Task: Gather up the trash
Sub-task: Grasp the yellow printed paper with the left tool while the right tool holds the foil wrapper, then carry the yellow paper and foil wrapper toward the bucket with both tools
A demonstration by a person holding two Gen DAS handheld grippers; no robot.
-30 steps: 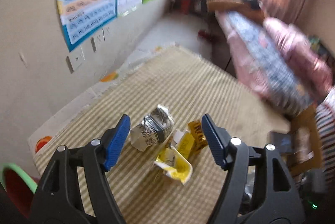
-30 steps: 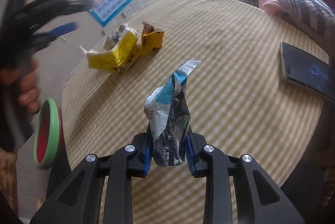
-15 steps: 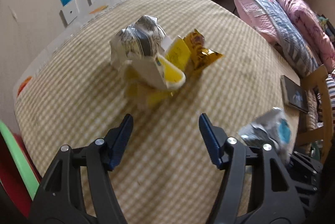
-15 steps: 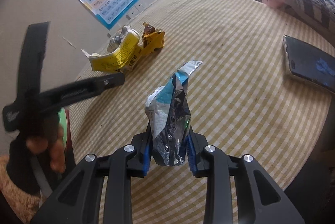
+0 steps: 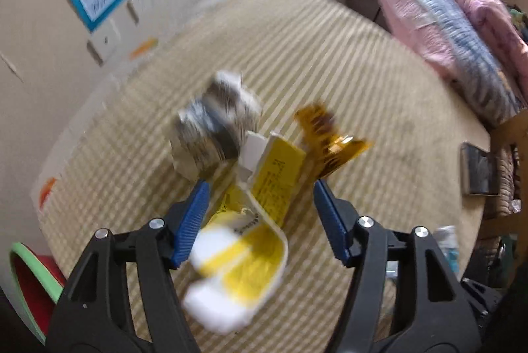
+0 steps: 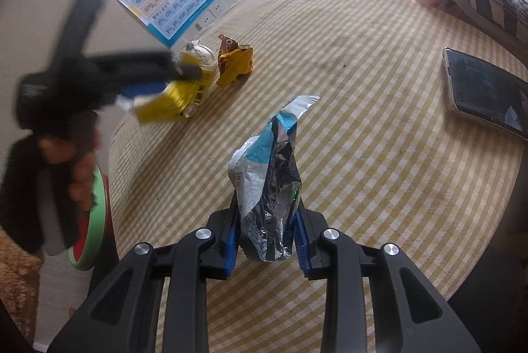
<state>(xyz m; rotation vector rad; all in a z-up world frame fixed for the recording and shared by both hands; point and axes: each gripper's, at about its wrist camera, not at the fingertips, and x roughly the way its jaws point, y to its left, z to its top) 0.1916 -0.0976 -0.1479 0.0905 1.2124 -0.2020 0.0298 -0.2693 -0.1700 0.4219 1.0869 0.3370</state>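
A crushed yellow and white carton point(image 5: 264, 197) lies on the checked tablecloth point(image 5: 363, 62), and my left gripper point(image 5: 260, 188) stands open around it; its right pad is clear of the carton. Behind the carton sit a crumpled silver and white wrapper point(image 5: 217, 122) and a gold wrapper point(image 5: 330, 138). In the right wrist view my right gripper point(image 6: 267, 207) is shut on an upright silver and blue foil bag point(image 6: 267, 174). That view also shows the blurred left gripper point(image 6: 165, 82) over the carton point(image 6: 175, 102), with the gold wrapper point(image 6: 234, 65) beside it.
A phone point(image 6: 485, 92) lies near the table's right edge. A red bin with a green rim point(image 6: 95, 221) stands below the table's left edge. Posters and sockets cover the wall on the left. A bed with pink bedding point(image 5: 462, 32) is beyond the table.
My left gripper has come down and forward, so the yellow carton now sits between its fingers instead of ahead of them. The right gripper still holds the foil bag in place.
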